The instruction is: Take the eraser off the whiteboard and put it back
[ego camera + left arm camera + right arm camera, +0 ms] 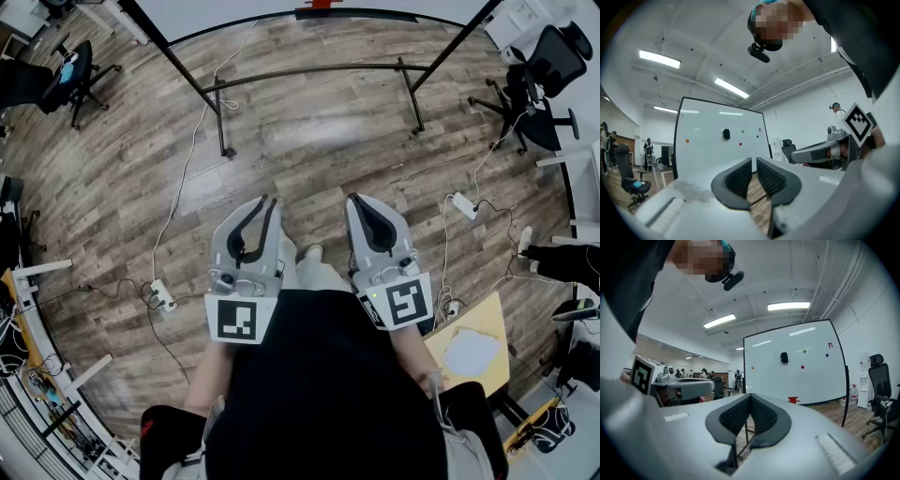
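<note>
Both units are held level, side by side, close to the body over the wood floor (309,122). The left hand-held gripper (269,200) is released, its pads a narrow slit apart with nothing between. The right hand-held gripper (356,200) is clenched, tips meeting, empty. Far ahead stands the whiteboard (815,376). The dark eraser (784,357) clings near mid-board, a little above centre, among coloured magnets (802,366).

Right gripper (750,395), jaws together (tip to tip), well apart from the whiteboard (813,380) with its black eraser (784,357)
</note>
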`<state>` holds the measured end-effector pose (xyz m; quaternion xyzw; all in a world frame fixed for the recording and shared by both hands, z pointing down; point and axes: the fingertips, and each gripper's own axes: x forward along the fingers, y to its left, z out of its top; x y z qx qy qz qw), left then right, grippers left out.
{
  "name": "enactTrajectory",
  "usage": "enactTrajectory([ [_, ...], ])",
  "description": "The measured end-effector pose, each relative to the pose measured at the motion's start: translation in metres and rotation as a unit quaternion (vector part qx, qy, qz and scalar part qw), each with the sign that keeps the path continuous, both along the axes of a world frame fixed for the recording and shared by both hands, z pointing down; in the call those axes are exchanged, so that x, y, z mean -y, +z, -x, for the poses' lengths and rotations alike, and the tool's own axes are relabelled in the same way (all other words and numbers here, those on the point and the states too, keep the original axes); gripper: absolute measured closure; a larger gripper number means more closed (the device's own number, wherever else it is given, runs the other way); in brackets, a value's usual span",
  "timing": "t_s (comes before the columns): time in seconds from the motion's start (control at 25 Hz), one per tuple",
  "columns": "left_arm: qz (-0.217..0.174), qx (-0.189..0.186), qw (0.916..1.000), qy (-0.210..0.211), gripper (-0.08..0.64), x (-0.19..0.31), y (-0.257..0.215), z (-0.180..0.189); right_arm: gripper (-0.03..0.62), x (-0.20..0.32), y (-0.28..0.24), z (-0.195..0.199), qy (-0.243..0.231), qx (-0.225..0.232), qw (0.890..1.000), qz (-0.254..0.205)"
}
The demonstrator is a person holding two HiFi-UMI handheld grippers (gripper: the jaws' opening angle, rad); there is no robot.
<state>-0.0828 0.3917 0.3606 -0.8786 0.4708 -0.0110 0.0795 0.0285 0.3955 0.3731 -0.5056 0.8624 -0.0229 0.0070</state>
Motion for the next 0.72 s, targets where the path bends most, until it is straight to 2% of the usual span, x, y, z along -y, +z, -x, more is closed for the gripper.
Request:
enactTrajectory([
  [0.28, 0.007, -0.002, 0.9999, -0.01, 0.523, -0.022, -0.002, -0.006, 0.592, -0.026, -0.015, -0.012, 0.007, -0.005, 1.0, -0.016],
  [0.72, -0.014, 0.005, 0.9999, -0.008, 0.524, -0.023, -0.012, -0.025, 0.592, -0.028, -0.02, -0.028, 0.009, -0.002, 1.0, -0.027],
])
